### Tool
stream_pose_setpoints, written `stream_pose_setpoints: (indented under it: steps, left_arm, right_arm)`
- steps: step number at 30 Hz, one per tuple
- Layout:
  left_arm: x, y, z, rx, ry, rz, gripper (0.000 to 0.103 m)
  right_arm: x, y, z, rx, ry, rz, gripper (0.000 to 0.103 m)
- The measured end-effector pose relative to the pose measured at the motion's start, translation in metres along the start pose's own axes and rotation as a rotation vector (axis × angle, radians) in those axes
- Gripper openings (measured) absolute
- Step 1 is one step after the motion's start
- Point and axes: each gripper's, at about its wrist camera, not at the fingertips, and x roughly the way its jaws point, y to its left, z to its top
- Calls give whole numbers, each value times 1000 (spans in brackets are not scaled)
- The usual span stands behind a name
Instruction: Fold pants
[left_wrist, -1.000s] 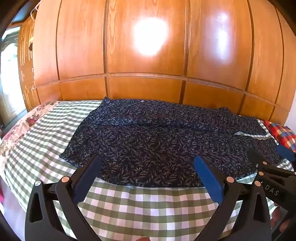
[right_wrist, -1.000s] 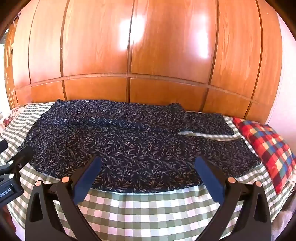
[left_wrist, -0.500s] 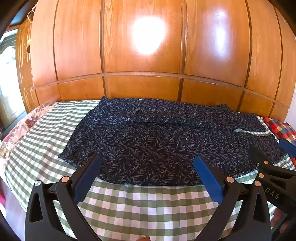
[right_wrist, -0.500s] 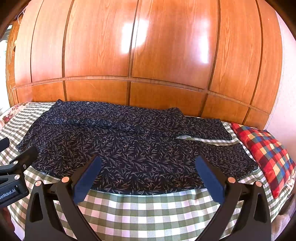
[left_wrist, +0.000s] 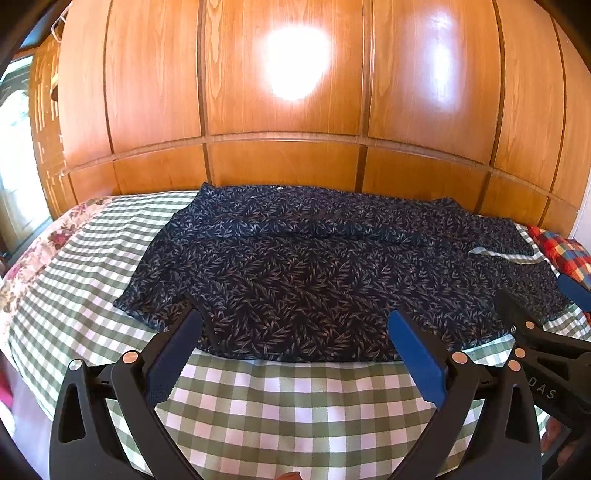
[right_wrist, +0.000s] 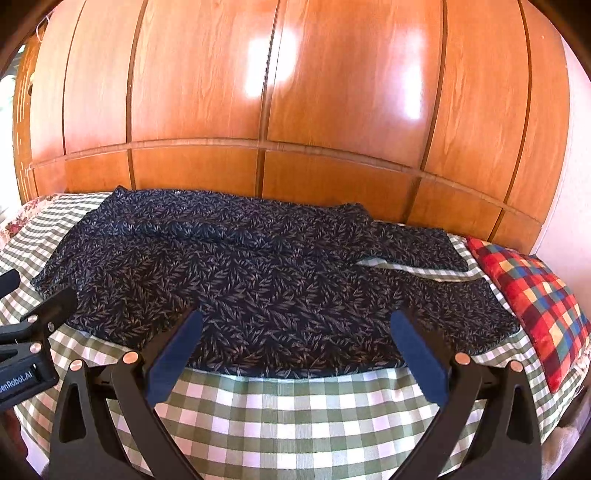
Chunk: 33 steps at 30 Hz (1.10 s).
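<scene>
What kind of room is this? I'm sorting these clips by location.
Most likely a bedroom: the pants lie spread on a bed with a green checked cover, a plaid pillow at one end, and wooden wardrobe doors behind.

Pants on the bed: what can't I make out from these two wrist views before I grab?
- Pants, near hem: partly behind the left gripper fingers, left wrist view.
- Layer count: overlapping dark print hides it, both views.
- Plaid pillow: cut off at the edge, left wrist view.
</scene>
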Motion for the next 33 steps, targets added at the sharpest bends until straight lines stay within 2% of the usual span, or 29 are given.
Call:
stream_pose_setpoints:
  steps: [13, 21, 33]
  left_arm:
    - [2, 7, -6, 9, 9, 25, 100]
    - [4, 16, -9, -1, 14, 32, 100]
    - [7, 22, -13, -2, 23, 32, 100]
  right_arm:
    - [5, -14, -10, 40, 59, 36, 101]
    - [9, -26, -17, 95, 89, 94, 101]
    - [16, -42, -24, 133, 121, 101, 101]
